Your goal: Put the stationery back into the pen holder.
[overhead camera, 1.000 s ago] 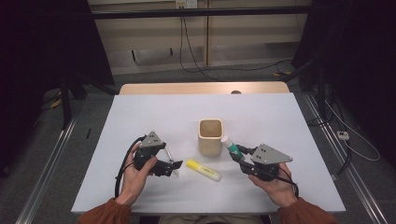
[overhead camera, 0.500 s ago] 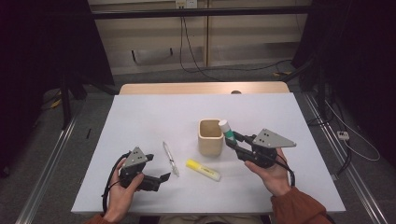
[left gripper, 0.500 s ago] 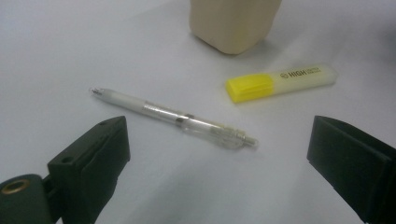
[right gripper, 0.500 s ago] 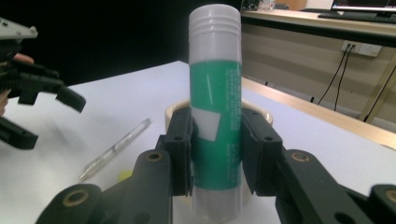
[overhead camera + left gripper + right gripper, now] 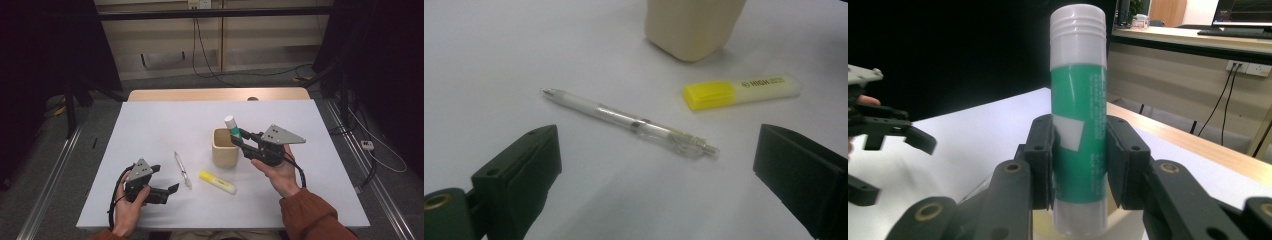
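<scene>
The table [image 5: 150,135] has a smooth, matt white top, with a strip of pale wood along its far edge. The cup [image 5: 223,147] looks like matt beige plastic. The glue stick [image 5: 1079,120] is smooth plastic with a slightly glossy green label and a ribbed white cap. The pen [image 5: 629,122] is clear, glossy plastic; the highlighter [image 5: 742,91] is translucent yellow plastic. The right gripper [image 5: 1079,165] is matt black plastic.
</scene>
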`<state>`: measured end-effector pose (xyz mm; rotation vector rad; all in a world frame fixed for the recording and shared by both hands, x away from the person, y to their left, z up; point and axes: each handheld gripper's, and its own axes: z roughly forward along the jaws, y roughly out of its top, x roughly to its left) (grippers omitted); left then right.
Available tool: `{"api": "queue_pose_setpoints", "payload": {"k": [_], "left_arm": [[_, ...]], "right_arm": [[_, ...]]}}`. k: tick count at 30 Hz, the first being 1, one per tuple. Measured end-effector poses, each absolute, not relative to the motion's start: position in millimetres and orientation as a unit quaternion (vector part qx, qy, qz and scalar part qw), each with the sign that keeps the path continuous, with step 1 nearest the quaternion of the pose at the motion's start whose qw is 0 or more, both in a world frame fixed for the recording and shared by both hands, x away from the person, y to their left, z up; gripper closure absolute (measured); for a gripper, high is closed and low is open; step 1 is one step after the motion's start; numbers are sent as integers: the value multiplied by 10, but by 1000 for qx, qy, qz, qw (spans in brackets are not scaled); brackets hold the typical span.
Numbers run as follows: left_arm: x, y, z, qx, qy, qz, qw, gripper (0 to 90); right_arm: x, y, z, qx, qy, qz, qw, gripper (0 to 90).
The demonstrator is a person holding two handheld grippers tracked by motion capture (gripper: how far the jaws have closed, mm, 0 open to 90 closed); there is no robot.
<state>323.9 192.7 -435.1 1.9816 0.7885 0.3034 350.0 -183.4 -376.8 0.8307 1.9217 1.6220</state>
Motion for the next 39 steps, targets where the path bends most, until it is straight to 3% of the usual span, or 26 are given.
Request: {"api": "queue_pose_setpoints", "payload": {"k": [14, 33, 35, 39], "left_arm": [[3235, 1945, -4375, 808, 330, 112, 475, 52], [3262, 1997, -4411, 798, 352, 90, 480, 52], [3261, 1997, -4409, 800, 350, 92, 480, 52], [3259, 1995, -4407, 800, 348, 94, 479, 52]], "right_arm": [[3802, -1683, -3814, 320, 698, 598, 227, 670], [3868, -1697, -4009, 336, 714, 577, 211, 664], [3864, -1698, -4019, 337, 715, 574, 212, 641], [3847, -1708, -3982, 338, 707, 582, 218, 495]]}}
